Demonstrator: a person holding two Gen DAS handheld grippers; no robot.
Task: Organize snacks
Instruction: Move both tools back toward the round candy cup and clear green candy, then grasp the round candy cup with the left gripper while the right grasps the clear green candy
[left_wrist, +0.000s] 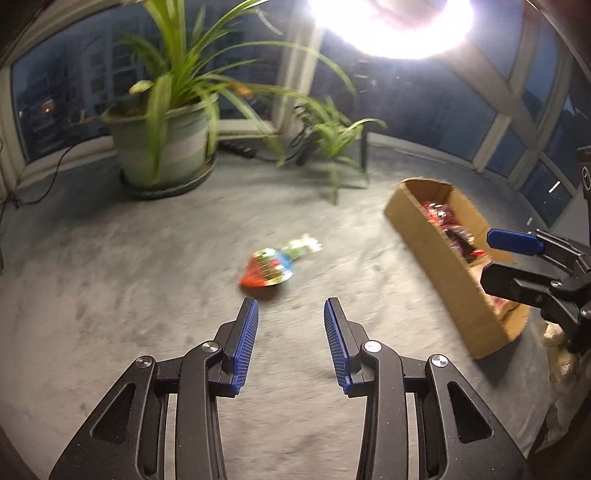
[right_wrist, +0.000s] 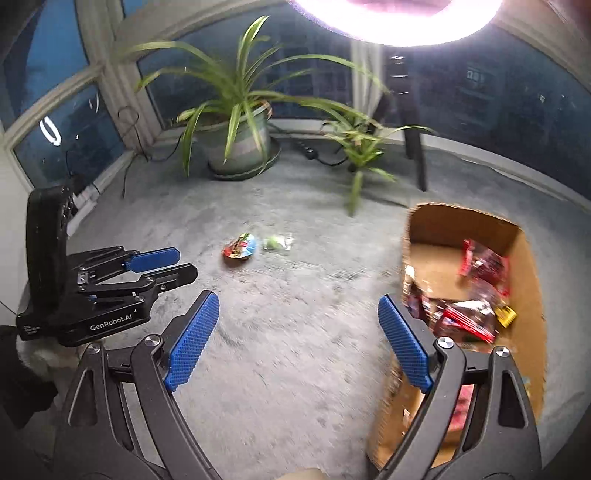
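Two small snacks are seen lying on the grey carpet (left_wrist: 110, 295) — a red-and-blue foil snack packet (left_wrist: 266, 268) and, just beside it, a pale green wrapped sweet (left_wrist: 303, 246). The left gripper (left_wrist: 291, 308) is held above them, its jaws parted with nothing between. The right gripper (right_wrist: 298, 304) is spread wide and empty beside the open brown cardboard box (right_wrist: 532, 280) — already stocked with red wrappers.
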